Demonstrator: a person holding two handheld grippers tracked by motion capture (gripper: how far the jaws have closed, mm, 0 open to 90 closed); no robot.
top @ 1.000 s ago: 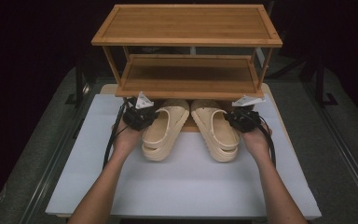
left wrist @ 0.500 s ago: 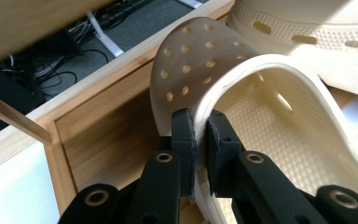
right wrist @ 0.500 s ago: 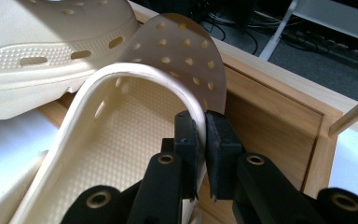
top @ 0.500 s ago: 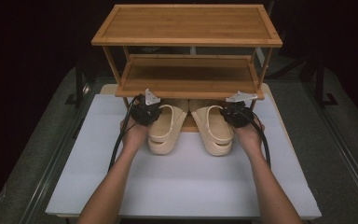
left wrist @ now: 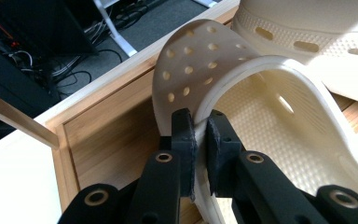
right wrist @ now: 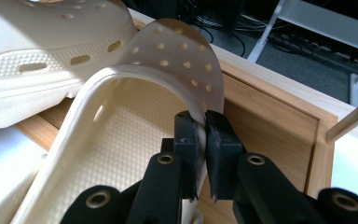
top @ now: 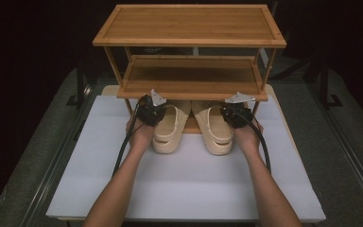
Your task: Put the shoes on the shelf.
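Observation:
Two cream perforated clogs lie side by side with their toes under the lower shelf of a two-tier bamboo rack [top: 189,23]. My left gripper [top: 150,111] is shut on the outer side wall of the left clog [top: 170,135]. In the left gripper view the pads [left wrist: 200,122] pinch that clog's rim [left wrist: 261,107], with the other clog [left wrist: 307,28] beyond. My right gripper [top: 236,115] is shut on the outer wall of the right clog [top: 217,135]. The right gripper view shows its pads [right wrist: 201,122] clamping the rim [right wrist: 135,116].
The rack stands on a wooden base board [left wrist: 107,135] at the far end of a white mat [top: 184,184]. The rack's posts [top: 115,68] flank both grippers. Dark grey table surface and metal rails [top: 52,179] run along both sides.
Both hands have pushed forward and slightly inward, carrying the clogs from the open mat to under the rack's lower shelf. Both grips are unchanged.

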